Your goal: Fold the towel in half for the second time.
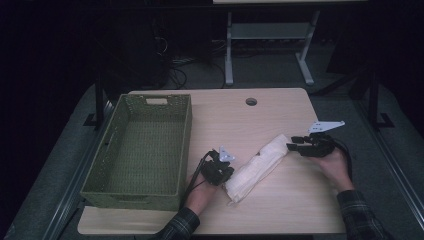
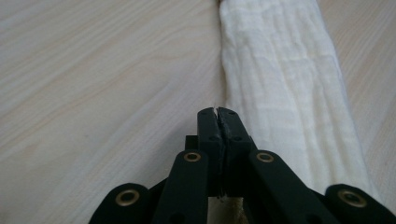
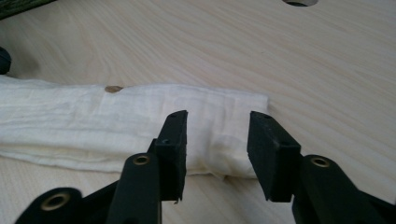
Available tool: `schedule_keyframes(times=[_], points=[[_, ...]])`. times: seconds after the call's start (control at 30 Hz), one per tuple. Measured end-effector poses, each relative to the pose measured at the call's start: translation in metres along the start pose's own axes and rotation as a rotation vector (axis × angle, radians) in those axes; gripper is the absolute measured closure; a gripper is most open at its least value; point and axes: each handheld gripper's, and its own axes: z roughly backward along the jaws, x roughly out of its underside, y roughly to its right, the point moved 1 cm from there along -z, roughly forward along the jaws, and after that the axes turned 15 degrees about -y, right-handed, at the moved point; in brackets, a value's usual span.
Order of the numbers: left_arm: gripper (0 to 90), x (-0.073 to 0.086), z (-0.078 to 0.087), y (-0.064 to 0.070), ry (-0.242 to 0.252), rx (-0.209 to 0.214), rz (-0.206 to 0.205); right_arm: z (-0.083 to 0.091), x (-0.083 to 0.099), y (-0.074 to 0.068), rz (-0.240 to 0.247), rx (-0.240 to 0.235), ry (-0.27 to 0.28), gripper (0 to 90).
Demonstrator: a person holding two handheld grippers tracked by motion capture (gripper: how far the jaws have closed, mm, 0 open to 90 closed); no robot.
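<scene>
1. Cloth (image 1: 256, 167), cream-coloured and folded into a long narrow band, lies on the table (image 1: 280, 210) just right of centre, running from 7 o'clock to 1 o'clock. It sits beside the woven green basket (image 1: 100, 170), not in it.
2. Basket status: the interior holds nothing visible. If the work is folding and stowing the cloth, the fold into a band appears done; a further fold and the transfer to the basket appear to remain.
3. Left gripper (image 1: 220, 170): positioned at the cloth's 7 o'clock end. In the left gripper view the jaws are pressed together, with the left gripper (image 2: 218, 112) alongside the cloth (image 2: 289, 93). A pale thread shows at the tips, yet whether an edge of fabric is pinched cannot be confirmed.
4. Right gripper (image 1: 296, 144): positioned at the cloth's 1 o'clock end. In the right gripper view the right gripper (image 3: 217, 126) has its jaws spread, hovering over the end of the cloth (image 3: 93, 121) without gripping.
5. Unclear items: a small brown spot (image 3: 113, 88) at the cloth's far edge cannot be identified. The number of layers in the fold cannot be counted. The room beyond the table is too dark to read.
</scene>
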Motion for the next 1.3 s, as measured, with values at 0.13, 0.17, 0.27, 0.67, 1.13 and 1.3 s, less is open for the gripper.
schedule_keyframes(times=[0.13,0.17,0.27,0.67,1.13,1.3], points=[[89.3,-0.001,-0.003,0.005,-0.015,0.030,-0.026,-0.001,0.001,-0.005,0.006,-0.001,-0.012,46.9],[89.3,-0.001,-0.004,0.005,-0.018,0.038,-0.036,-0.001,0.001,-0.005,0.009,0.003,-0.011,44.8],[89.5,-0.001,-0.006,0.008,-0.033,0.056,-0.051,0.001,0.002,-0.006,0.002,0.004,0.001,41.1],[89.4,-0.006,-0.010,0.042,-0.035,0.177,-0.162,0.003,0.003,-0.004,0.001,0.026,-0.009,42.0],[86.2,-0.020,-0.024,0.092,0.015,0.294,-0.256,-0.002,0.005,-0.003,-0.023,0.015,-0.083,73.7],[79.2,-0.019,-0.020,0.090,0.023,0.284,-0.263,-0.005,0.007,-0.004,-0.023,0.022,-0.101,89.6]])
